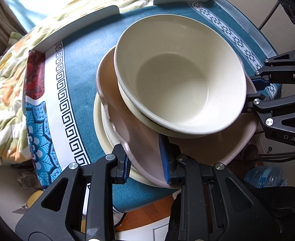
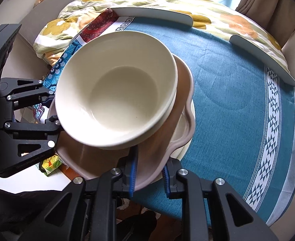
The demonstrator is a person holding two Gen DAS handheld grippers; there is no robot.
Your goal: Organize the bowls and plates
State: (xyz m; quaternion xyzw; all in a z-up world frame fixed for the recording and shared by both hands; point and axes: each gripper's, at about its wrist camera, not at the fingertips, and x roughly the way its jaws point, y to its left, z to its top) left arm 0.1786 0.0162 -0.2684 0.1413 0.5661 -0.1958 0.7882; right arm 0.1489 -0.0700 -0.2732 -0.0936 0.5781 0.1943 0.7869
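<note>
A pink wavy-rimmed plate (image 1: 135, 140) (image 2: 157, 152) carries two nested cream bowls (image 1: 177, 76) (image 2: 117, 96). My left gripper (image 1: 146, 160) is shut on the plate's near rim, blue pads on either side of it. My right gripper (image 2: 150, 172) is shut on the opposite rim, and it shows at the right edge of the left wrist view (image 1: 252, 89). The left gripper (image 2: 52, 108) appears at the left of the right wrist view. Directly beneath the pink plate lies a cream plate (image 1: 101, 124) (image 2: 184, 136) on the table; whether the two touch I cannot tell.
The round table has a teal patterned cloth (image 1: 83, 80) (image 2: 227, 100). White raised rails (image 1: 77, 24) (image 2: 153, 13) line its far edge. A floral quilt (image 1: 6, 80) (image 2: 167, 0) lies beyond the table. Wooden floor and clutter show below the near edge.
</note>
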